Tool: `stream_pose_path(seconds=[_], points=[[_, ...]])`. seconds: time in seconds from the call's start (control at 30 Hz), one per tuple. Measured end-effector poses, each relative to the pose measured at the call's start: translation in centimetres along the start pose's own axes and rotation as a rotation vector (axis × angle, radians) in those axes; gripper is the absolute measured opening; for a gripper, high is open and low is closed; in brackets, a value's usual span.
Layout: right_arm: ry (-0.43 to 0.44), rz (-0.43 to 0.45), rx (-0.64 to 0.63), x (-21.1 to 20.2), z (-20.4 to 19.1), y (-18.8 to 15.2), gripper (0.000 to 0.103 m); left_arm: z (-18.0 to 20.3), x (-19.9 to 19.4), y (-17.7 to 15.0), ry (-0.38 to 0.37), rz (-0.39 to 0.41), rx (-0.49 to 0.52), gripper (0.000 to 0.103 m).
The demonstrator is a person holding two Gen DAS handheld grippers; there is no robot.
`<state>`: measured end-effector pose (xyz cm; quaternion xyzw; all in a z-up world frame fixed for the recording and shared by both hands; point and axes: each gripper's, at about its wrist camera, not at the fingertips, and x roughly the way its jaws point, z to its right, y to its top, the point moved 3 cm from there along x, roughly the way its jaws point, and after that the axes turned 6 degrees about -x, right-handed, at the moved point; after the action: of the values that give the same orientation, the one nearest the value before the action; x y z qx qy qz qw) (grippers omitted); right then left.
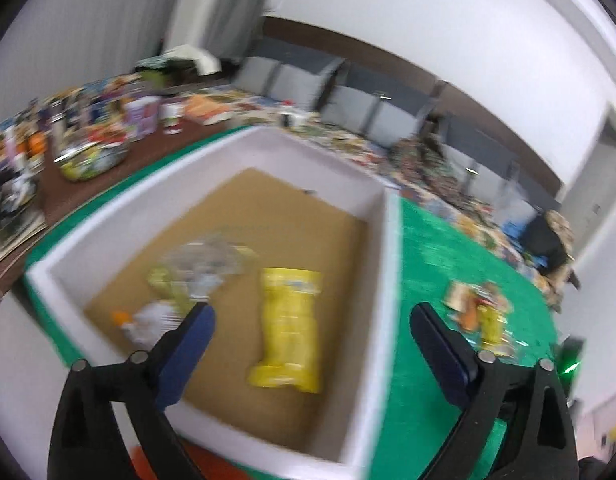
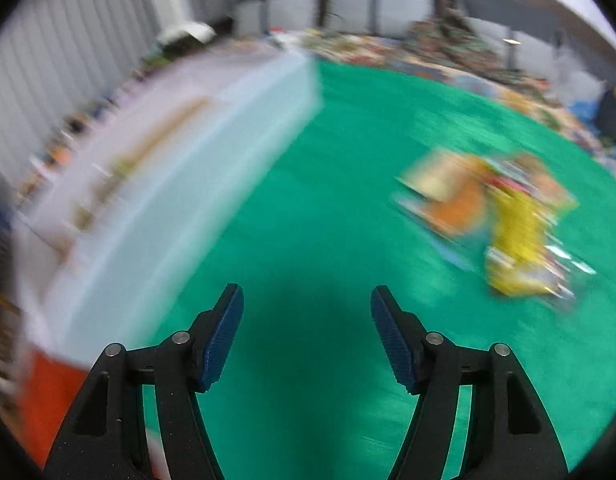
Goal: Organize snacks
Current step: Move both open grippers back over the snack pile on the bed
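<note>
Left wrist view: left gripper (image 1: 312,312) hangs over the white box (image 1: 382,280), jaws wide apart & empty. Inside on the brown floor lie a yellow packet (image 1: 289,330) and approx 2 more blurred snacks (image 1: 195,276), so part is sorted.

Right wrist view: right gripper (image 2: 305,312) also spread, holding nothing, above the green cloth (image 2: 328,200). Snack pile (image 2: 496,224) sits ahead-right, well apart from the box; that's prob what's left.
</note>
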<state>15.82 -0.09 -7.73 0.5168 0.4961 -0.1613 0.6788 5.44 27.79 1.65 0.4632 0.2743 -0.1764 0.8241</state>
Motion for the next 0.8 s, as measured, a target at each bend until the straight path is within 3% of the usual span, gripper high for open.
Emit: stream_pose_path(seconds=[0.17, 0.3, 0.53, 0.8], points=[[-0.221, -0.027, 0.062, -1.0, 9.0, -8.0, 0.069, 8.4, 2.9, -3.5, -0.123, -0.102, 0.100, 0.099], [-0.332, -0.030, 0.163, -2.5, 14.7, -12.5, 0.070, 13.2, 7.0, -8.1, -0.143, -0.205, 0.156, 0.099], [-0.337, 0.021, 0.312, -3.3, 19.6, -13.9, 0.070, 16.7, 15.2, -14.5, 0.030, -0.312, 0.300, 0.099], [-0.349, 0.057, 0.354, -2.7, 21.4, -14.7, 0.082, 17.7, 19.2, -15.8, 0.123, -0.298, 0.444, 0.099]])
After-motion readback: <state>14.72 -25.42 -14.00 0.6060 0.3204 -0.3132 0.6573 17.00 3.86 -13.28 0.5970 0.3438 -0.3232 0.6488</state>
